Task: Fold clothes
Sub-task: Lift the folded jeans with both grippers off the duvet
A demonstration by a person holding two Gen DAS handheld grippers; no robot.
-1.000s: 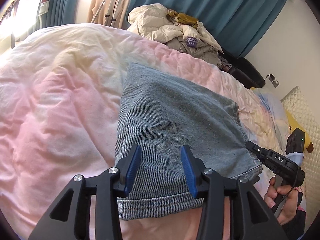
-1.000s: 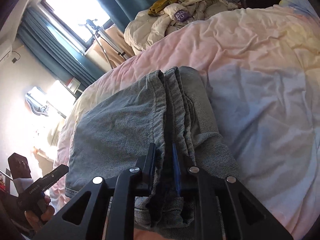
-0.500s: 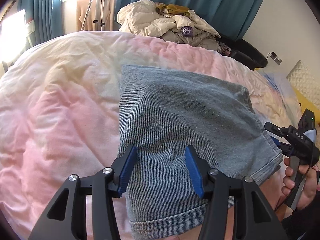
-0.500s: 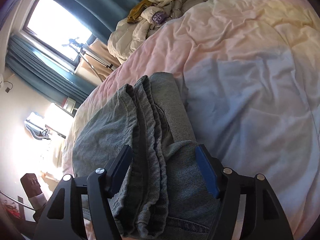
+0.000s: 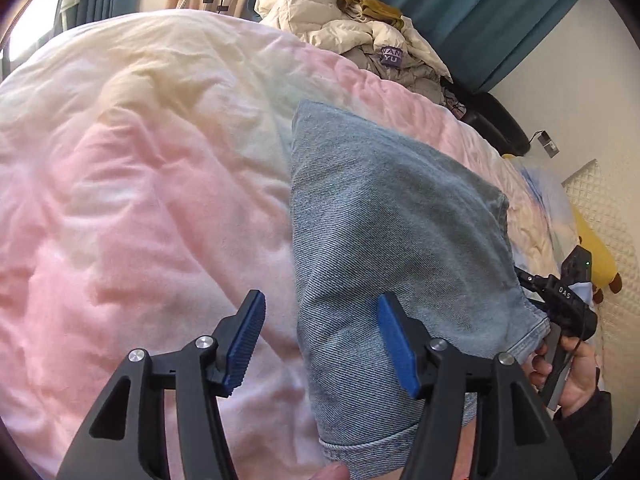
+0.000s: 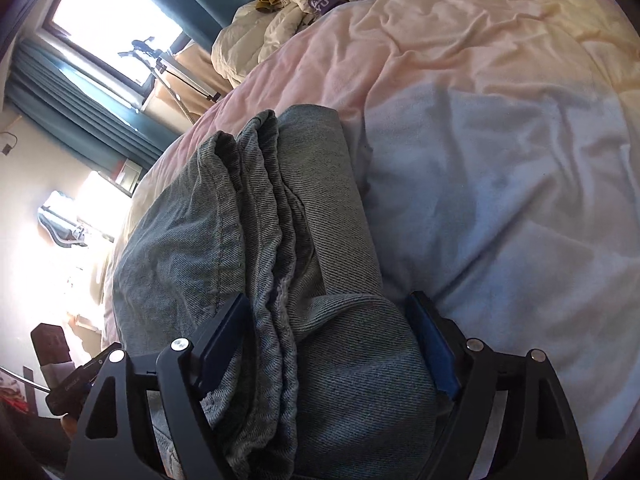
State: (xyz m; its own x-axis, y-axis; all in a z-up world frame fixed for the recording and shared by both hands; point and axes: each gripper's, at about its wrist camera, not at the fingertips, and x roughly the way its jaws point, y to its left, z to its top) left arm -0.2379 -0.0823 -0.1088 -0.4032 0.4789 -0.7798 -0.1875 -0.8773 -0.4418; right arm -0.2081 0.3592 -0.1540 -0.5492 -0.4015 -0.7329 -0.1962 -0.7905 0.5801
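Your left gripper (image 5: 320,344) hangs over the near edge of the bed, its jaws parted and just having widened. Its left pad (image 5: 245,343) sits over bare duvet (image 5: 140,200); its right pad (image 5: 398,344) sits over the jeans (image 5: 384,240), so only the jeans' left edge runs up between them and neither pad presses on cloth. The jeans lie folded into a thick block on the duvet, hems toward you.

At the right edge of that view your right hand (image 5: 576,364) holds the other tool at the jeans' right corner.

From the right wrist, your right gripper (image 6: 332,348) straddles the stacked fold edges of the jeans (image 6: 320,240). Its jaws have just been opening and now stand wide, released: the denim layers bulge between the pads, but whether the cloth brushes the left pad (image 6: 224,336) you cannot tell from here. The right pad (image 6: 432,344) lies at the block's right side, by the duvet (image 6: 500,160).

The duvet is pink fading to cream and pale blue, rumpled. Beyond it lies a heap of pale clothes (image 5: 360,36) against teal curtains (image 5: 500,12). A bright window (image 6: 108,20) stands at upper left in the right wrist view, and a yellow plush (image 5: 596,252) lies at the far right of the bed.
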